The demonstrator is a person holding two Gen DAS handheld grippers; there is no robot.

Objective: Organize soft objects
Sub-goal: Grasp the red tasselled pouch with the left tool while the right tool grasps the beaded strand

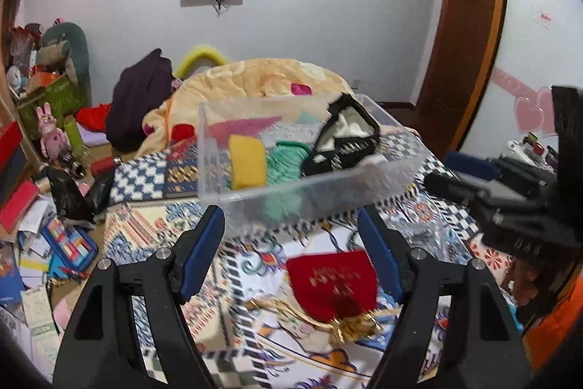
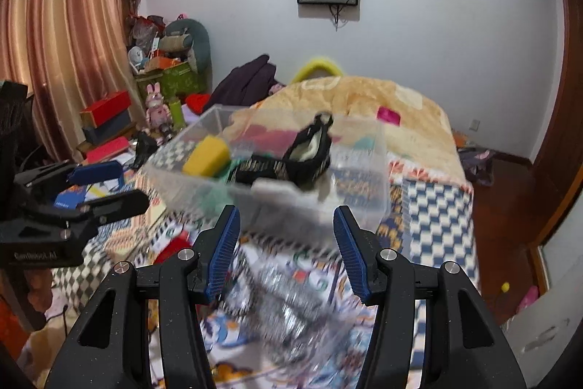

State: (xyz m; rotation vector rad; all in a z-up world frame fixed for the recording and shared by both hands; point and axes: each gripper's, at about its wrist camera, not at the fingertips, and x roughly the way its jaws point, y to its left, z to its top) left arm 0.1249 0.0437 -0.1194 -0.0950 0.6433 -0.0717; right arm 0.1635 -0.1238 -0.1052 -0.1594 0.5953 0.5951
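A clear plastic bin (image 1: 233,195) (image 2: 368,206) stands on the patterned bedspread. In it lie a yellow cloth (image 1: 247,166) (image 2: 206,157), a green knit piece (image 1: 288,158), a pink cloth (image 1: 237,130) and a black-and-white pouch (image 1: 346,137) (image 2: 309,152). A red velvet pouch with a gold cord (image 1: 331,283) lies on the bed between the fingers of my left gripper (image 1: 291,225), which is open. My right gripper (image 2: 286,225) is open and empty, above a crinkled silver bag (image 2: 288,312). Each gripper shows in the other's view, the right one (image 1: 510,203) and the left one (image 2: 73,203).
An orange quilt (image 1: 262,79) is heaped behind the bin. A dark jacket (image 1: 140,97) lies beside it. Boxes, toys and papers litter the floor at left (image 1: 43,206). A wooden door (image 1: 462,24) is at right. Curtains (image 2: 65,24) hang at left.
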